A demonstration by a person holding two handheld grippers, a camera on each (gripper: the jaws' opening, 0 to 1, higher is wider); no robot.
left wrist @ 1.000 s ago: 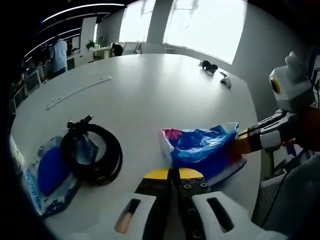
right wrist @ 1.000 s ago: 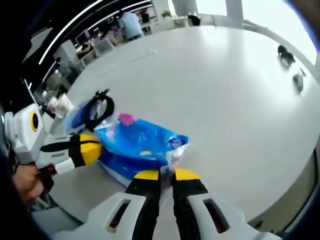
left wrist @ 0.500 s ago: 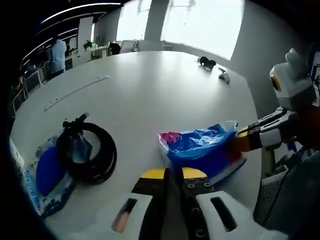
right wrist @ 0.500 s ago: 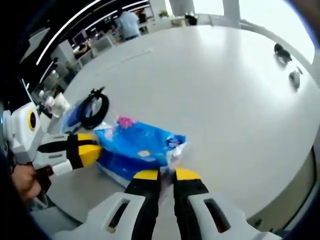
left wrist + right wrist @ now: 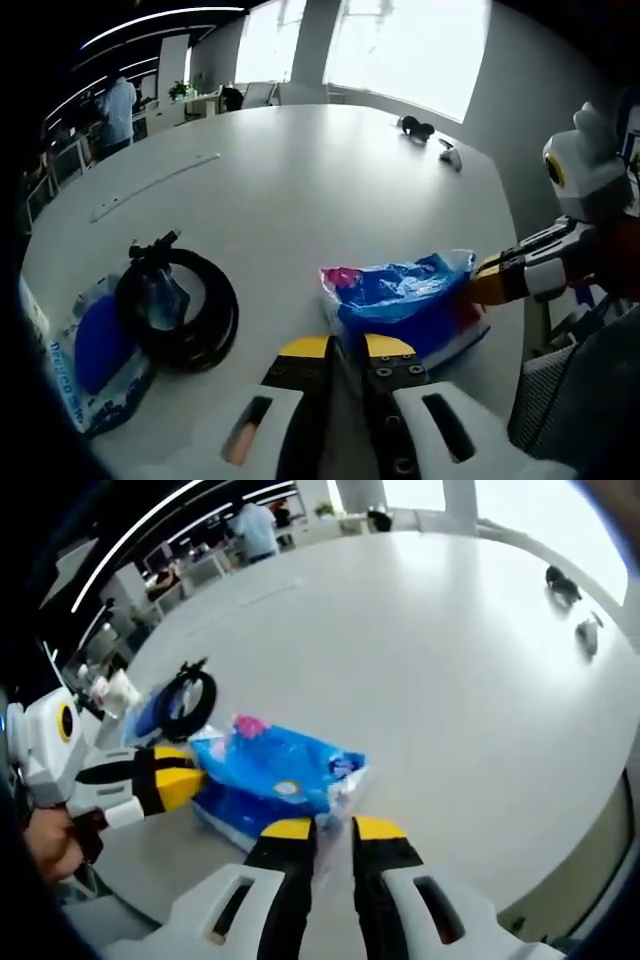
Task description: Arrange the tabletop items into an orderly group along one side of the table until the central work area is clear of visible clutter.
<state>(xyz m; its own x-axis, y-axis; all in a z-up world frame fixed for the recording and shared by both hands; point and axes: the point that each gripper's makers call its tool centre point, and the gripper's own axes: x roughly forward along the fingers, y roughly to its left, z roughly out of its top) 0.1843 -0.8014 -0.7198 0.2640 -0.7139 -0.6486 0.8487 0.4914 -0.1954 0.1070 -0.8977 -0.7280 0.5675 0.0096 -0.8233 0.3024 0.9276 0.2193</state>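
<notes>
A wide white surface point(image 5: 300, 170) carries a blue plastic packet point(image 5: 405, 300) near its edge. The left gripper point(image 5: 345, 347) has its jaws nearly closed at one end of the packet, though whether they pinch it I cannot tell. The right gripper point(image 5: 331, 828) stands slightly parted at the opposite end, gripping nothing. A coiled black cable point(image 5: 180, 305) lies on a blue-and-white pouch point(image 5: 95, 355)
</notes>
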